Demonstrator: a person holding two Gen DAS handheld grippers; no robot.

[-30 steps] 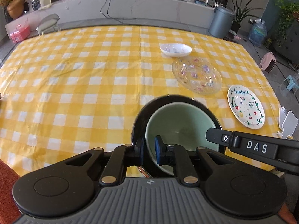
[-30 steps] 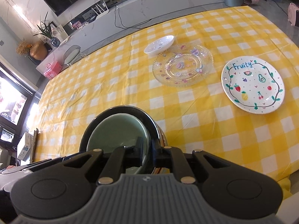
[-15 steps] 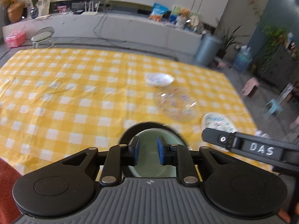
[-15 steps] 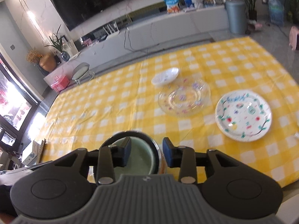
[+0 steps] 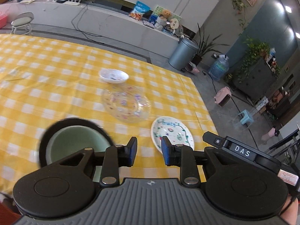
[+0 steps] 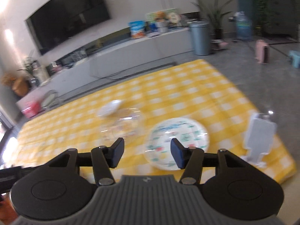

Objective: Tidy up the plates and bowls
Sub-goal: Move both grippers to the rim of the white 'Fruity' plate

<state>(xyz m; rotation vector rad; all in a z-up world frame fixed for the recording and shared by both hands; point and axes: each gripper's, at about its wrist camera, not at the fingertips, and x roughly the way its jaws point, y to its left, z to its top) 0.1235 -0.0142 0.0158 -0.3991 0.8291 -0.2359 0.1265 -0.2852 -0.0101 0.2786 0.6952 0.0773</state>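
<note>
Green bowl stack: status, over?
Both grippers, left and right, open and empty, jaws just opened. Green bowl nested in black bowl on the tablecloth. Fruit plate, clear plate, white dish unstacked. Nothing in the way.

My left tool (image 5: 149, 151) sits tilted downward with its blue-padded fingers (image 5: 133, 151) parted; its jaws have just been opening and nothing is between them. My right tool (image 6: 146, 154) is angled down too, its jaws spread wider, also just opening and holding nothing. In the left wrist view the right tool's black body (image 5: 241, 151) lies just beside mine.
</note>
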